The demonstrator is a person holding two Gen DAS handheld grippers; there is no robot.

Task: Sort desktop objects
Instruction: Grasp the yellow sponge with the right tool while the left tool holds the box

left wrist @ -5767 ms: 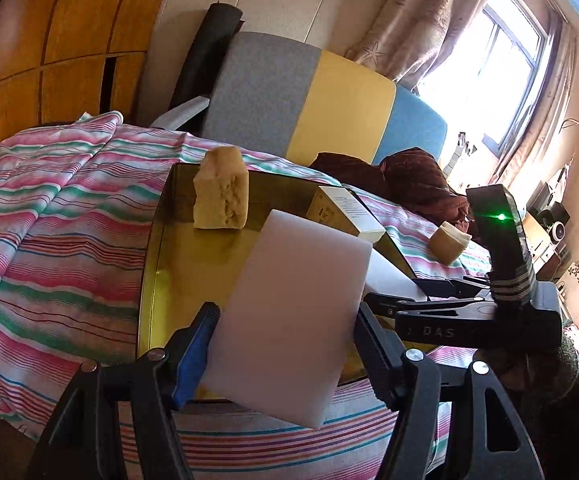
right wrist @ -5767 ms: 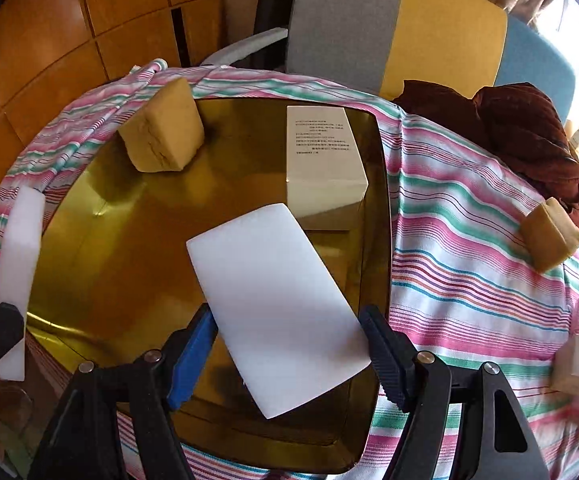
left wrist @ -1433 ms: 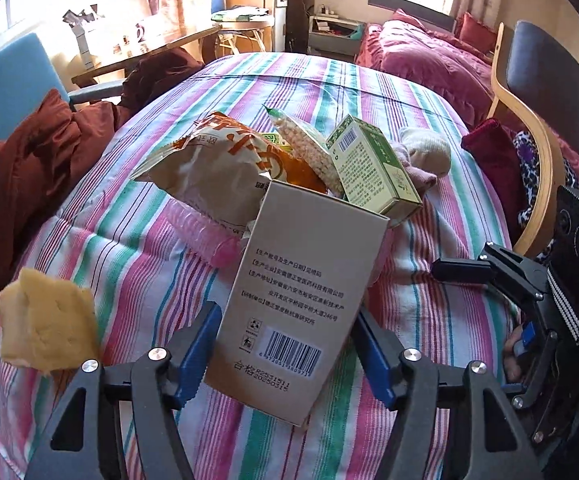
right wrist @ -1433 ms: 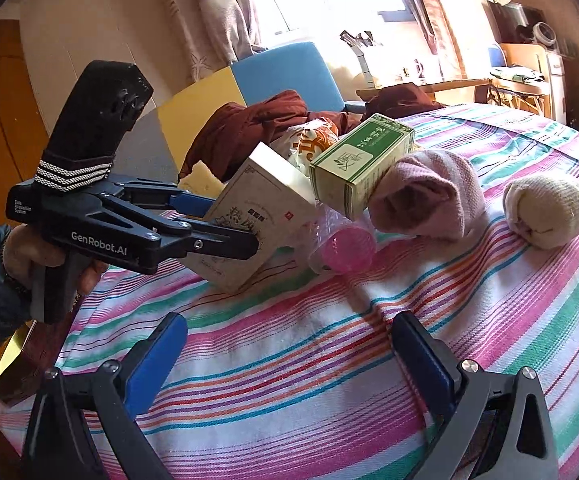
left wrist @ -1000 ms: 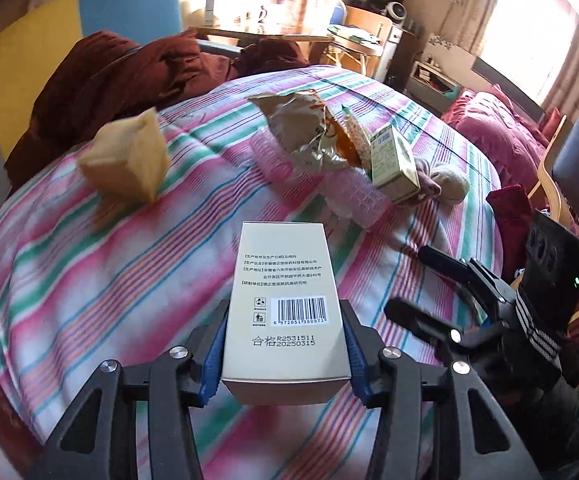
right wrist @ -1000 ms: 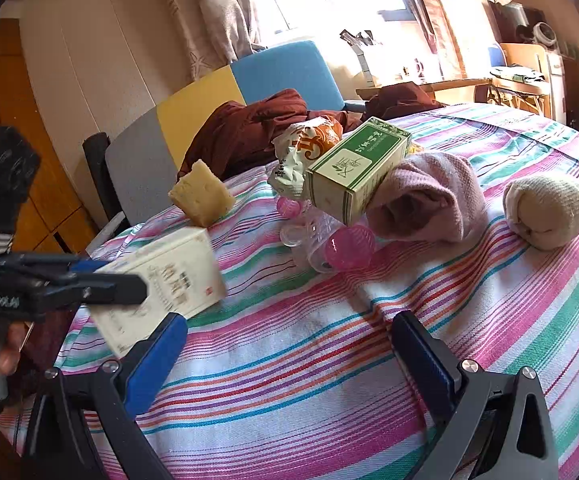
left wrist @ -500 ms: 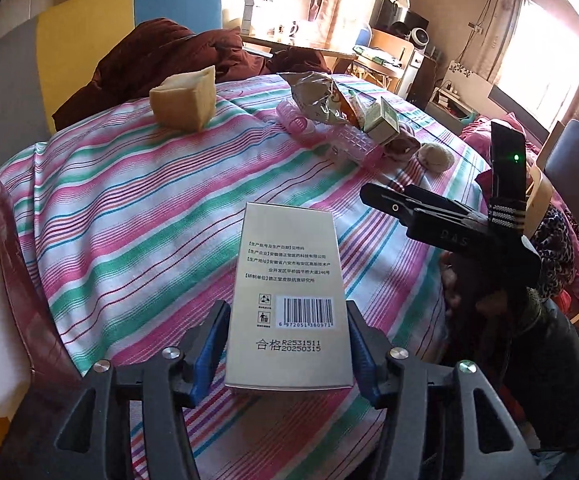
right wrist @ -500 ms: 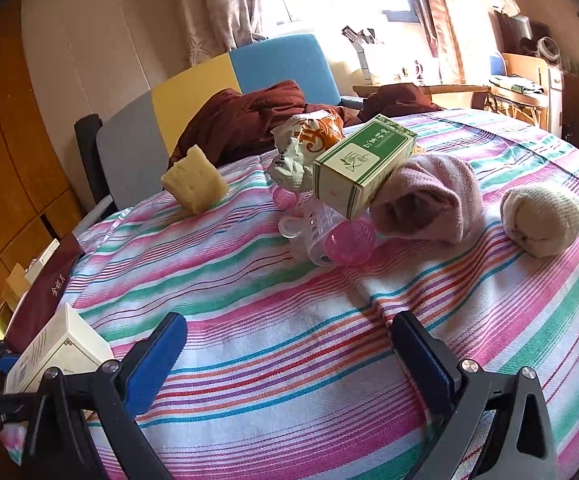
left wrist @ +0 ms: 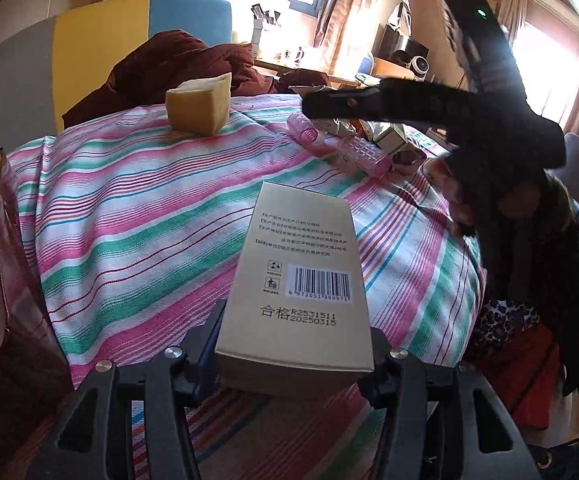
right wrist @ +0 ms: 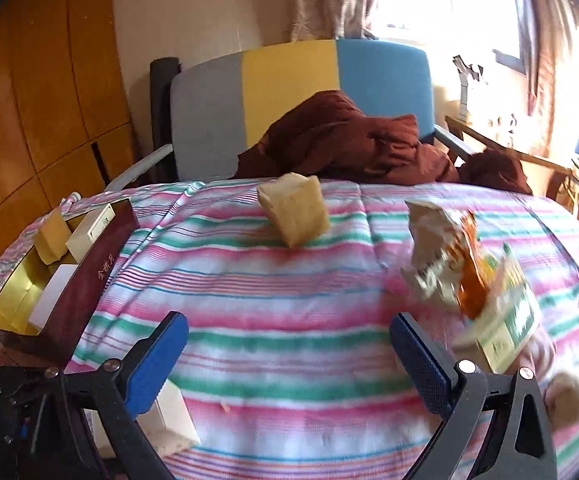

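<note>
My left gripper (left wrist: 295,344) is shut on a beige carton with a barcode (left wrist: 297,272), held low over the striped tablecloth (left wrist: 137,232). The same carton (right wrist: 173,420) shows at the lower left of the right wrist view. My right gripper (right wrist: 289,360) is open and empty above the cloth, facing a yellow sponge block (right wrist: 295,208). Its black body (left wrist: 489,80), held by a hand, crosses the left wrist view. A gold tray with a dark red wall (right wrist: 89,280) at the left holds a sponge, a small box and a white block (right wrist: 53,292).
A crumpled snack bag (right wrist: 441,256), a green box (right wrist: 505,320) and a cream sock (right wrist: 569,396) lie to the right. Pink hair rollers (left wrist: 363,152) lie past the sponge (left wrist: 199,106). A brown garment (right wrist: 349,148) is heaped on the multicoloured chair behind the table.
My right gripper has swung left and now faces the yellow sponge and the tray, still open. The left gripper keeps the carton and has turned slightly left; the right gripper's body now passes above it.
</note>
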